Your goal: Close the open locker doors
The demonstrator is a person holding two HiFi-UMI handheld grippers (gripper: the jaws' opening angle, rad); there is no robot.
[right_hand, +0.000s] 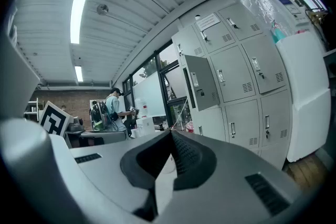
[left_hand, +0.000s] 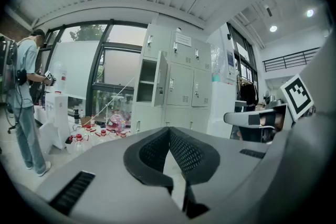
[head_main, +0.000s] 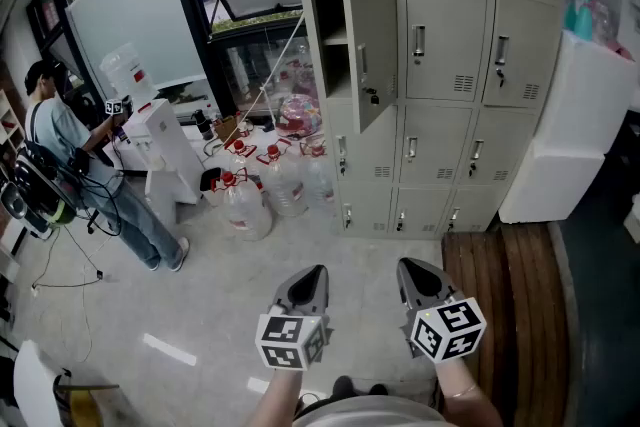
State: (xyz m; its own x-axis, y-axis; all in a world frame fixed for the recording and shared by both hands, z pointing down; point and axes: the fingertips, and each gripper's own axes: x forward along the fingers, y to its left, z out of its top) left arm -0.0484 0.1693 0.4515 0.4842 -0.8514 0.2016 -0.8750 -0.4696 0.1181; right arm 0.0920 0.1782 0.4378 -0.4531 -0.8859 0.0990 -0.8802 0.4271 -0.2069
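Observation:
A bank of grey lockers (head_main: 440,65) stands against the far wall. One door (head_main: 372,50) in the left column hangs open, swung out to the right over its dark compartment (head_main: 330,40); the other doors in view are closed. My left gripper (head_main: 316,273) and right gripper (head_main: 409,267) are side by side low in the head view, well short of the lockers, both shut and empty. In the left gripper view the open door (left_hand: 161,79) shows beyond the shut gripper (left_hand: 169,130). The right gripper view shows the door (right_hand: 201,83) above its shut gripper (right_hand: 170,134).
Several water jugs (head_main: 262,190) crowd the floor left of the lockers. A white water dispenser (head_main: 160,140) and a person (head_main: 75,155) stand further left. A white block (head_main: 575,130) leans at the right of the lockers, above a wooden floor strip (head_main: 500,315).

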